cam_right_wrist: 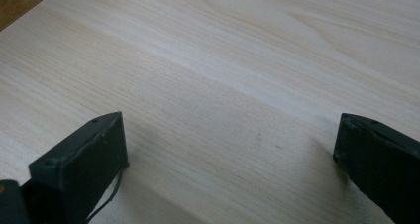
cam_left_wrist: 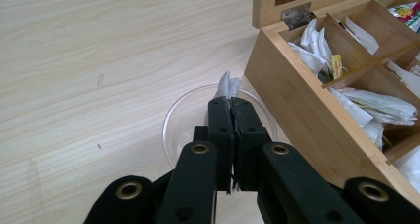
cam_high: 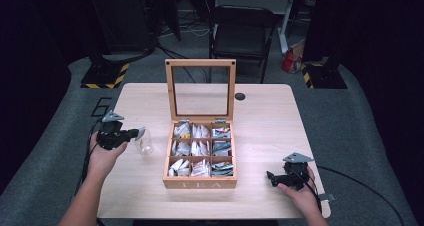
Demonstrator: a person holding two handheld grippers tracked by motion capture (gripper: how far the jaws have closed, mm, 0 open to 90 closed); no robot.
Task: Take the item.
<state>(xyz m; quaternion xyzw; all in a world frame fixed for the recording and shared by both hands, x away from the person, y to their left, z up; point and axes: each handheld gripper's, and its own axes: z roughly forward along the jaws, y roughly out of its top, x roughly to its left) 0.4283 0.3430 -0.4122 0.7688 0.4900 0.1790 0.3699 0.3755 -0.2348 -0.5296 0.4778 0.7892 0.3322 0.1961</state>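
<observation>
The left gripper (cam_left_wrist: 231, 101) has its fingers clamped on a white tea bag (cam_left_wrist: 227, 86), held upright, long axis vertical, over the glass (cam_left_wrist: 173, 122) beside the tea box (cam_high: 200, 182), while the right gripper (cam_high: 274, 178) rests on the bench (cam_high: 265, 126), fingers wide apart.

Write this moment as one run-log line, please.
left tongs: shut on tea bag, over glass | right tongs: open, above bare table | tea box: lid up
</observation>
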